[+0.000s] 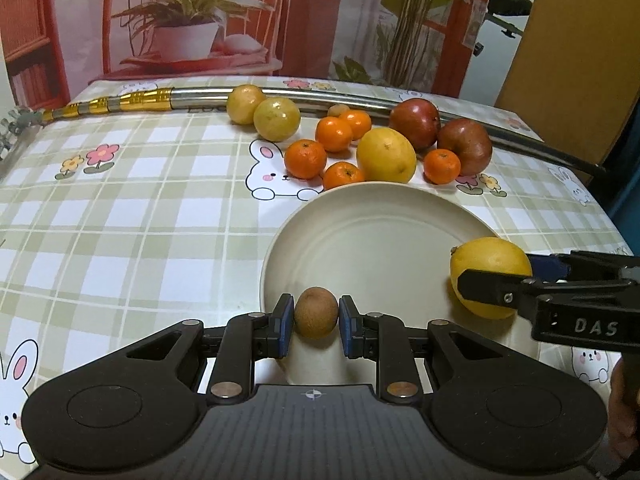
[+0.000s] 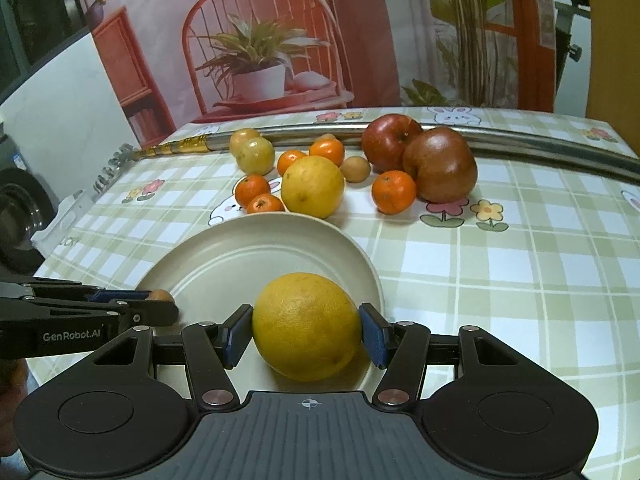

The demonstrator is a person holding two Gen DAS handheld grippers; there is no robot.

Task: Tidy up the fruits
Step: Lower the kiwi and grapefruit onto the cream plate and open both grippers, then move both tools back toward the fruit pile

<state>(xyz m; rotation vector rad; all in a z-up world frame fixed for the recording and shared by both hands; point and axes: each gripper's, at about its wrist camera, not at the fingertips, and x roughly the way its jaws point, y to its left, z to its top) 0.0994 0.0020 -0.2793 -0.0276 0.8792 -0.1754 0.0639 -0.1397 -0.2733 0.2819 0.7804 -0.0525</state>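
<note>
Black "GenRobot.AI" left gripper (image 1: pixel 316 317) clamping brown fruit (image 1: pixel 316 312), "DAS"-marked right gripper (image 2: pixel 307 334) clamping yellow citrus (image 2: pixel 307 326), plate (image 1: pixel 360 220) beneath

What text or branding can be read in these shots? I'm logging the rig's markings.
"DAS" on the right gripper body, left wrist view.
"GenRobot.AI" on the left gripper body, right wrist view.
Dark letters on the tablecloth behind the metal pole: partly hidden, unreadable.

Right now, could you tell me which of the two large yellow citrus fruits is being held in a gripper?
The one over the plate, clamped by the right gripper; the other yellow citrus lies free among the mandarins.
</note>
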